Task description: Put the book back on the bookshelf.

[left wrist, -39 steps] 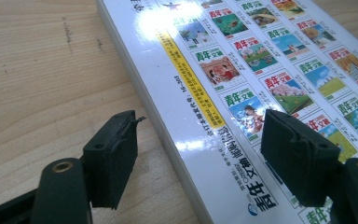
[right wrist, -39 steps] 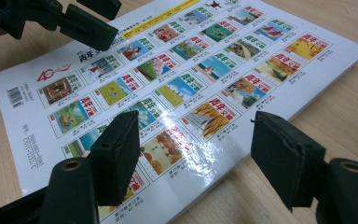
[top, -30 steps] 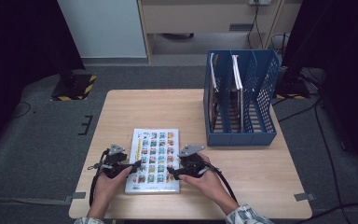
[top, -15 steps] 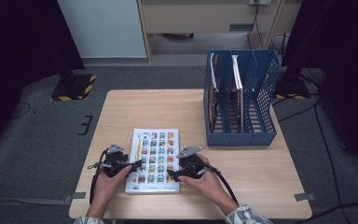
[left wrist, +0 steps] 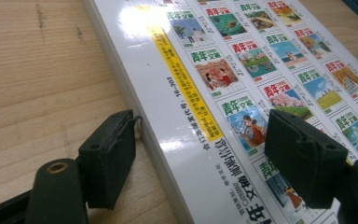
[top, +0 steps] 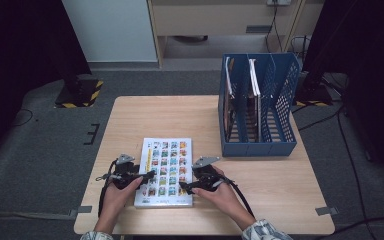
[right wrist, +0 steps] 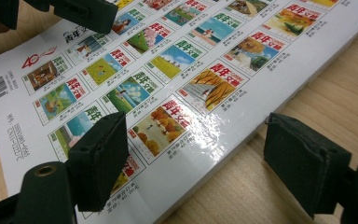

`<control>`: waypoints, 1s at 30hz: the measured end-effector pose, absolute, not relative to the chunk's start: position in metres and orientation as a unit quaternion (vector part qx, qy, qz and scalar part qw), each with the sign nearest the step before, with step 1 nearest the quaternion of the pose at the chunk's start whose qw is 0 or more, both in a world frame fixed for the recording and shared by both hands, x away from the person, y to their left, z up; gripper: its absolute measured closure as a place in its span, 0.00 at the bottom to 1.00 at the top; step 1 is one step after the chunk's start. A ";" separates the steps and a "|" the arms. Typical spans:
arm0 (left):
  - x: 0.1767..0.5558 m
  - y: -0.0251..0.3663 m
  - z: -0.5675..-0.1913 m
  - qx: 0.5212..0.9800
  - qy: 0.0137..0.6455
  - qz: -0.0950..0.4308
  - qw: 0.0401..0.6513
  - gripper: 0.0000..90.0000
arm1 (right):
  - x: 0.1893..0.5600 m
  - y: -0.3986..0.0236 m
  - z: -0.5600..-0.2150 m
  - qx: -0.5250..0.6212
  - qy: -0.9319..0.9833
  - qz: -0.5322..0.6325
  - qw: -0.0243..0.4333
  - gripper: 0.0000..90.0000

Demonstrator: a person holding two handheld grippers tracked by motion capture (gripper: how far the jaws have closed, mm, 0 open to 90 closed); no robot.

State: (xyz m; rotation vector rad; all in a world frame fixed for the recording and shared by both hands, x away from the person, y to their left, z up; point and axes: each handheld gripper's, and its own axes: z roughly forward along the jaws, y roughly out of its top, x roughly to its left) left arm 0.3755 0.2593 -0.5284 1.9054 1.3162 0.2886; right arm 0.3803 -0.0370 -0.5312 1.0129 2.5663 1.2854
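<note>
Right gripper point(top: 186, 187) jaws have just been opening astride the book point(top: 166, 170) edge, pads clear of it.

The flat glossy white book point(top: 164, 171) under my hands carries a grid of small colourful picture tiles, each with green lettering, and a yellow strip runs along its spine side in the left gripper view. My left black tool point(top: 147, 176) and my right black tool point(top: 185, 188) have matt black pads. The pale wood-grain tabletop point(top: 150, 120) bears a blue perforated plastic file rack point(top: 280, 120).
</note>
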 end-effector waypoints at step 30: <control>0.367 0.255 -0.512 0.738 0.519 0.088 0.423 0.48 | 0.380 -0.037 -0.534 0.345 0.836 0.426 0.028 0.21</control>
